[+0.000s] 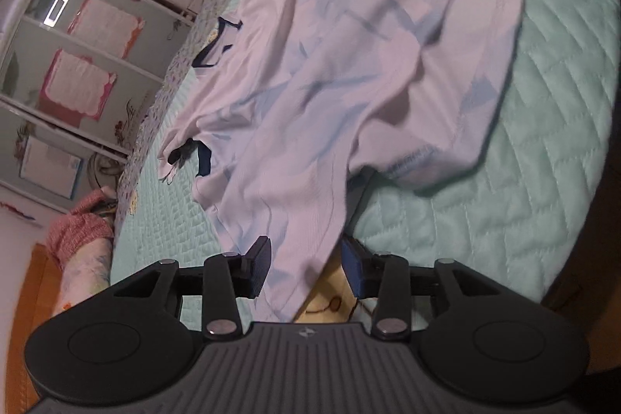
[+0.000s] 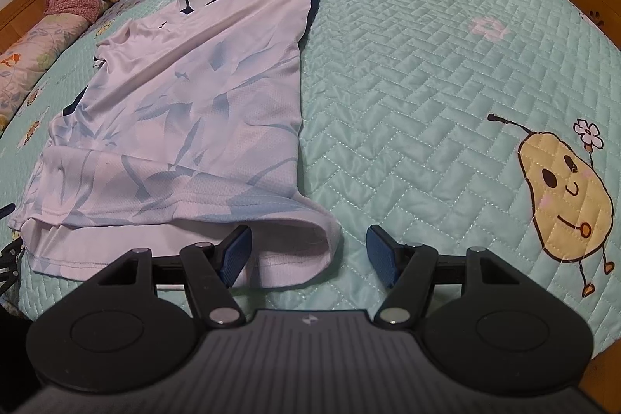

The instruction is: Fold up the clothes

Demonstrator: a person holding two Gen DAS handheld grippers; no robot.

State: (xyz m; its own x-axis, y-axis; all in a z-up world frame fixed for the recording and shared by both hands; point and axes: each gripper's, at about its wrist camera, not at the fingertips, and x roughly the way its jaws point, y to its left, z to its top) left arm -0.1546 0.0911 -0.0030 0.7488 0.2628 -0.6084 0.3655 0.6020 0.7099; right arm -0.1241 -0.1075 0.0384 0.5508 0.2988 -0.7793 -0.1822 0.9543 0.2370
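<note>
On bedspread (image 2: 427, 72): left gripper (image 1: 306, 266) part-spread, shirt (image 2: 186, 127) hem between pads, unpinched; right gripper (image 2: 308, 255) wide, empty.

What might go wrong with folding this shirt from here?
The left gripper has shirt fabric between open pads that do not seem to pinch it, so the cloth may slip free. The right gripper is open around the hem corner; closing there might catch only one layer, or the quilt underneath.
</note>
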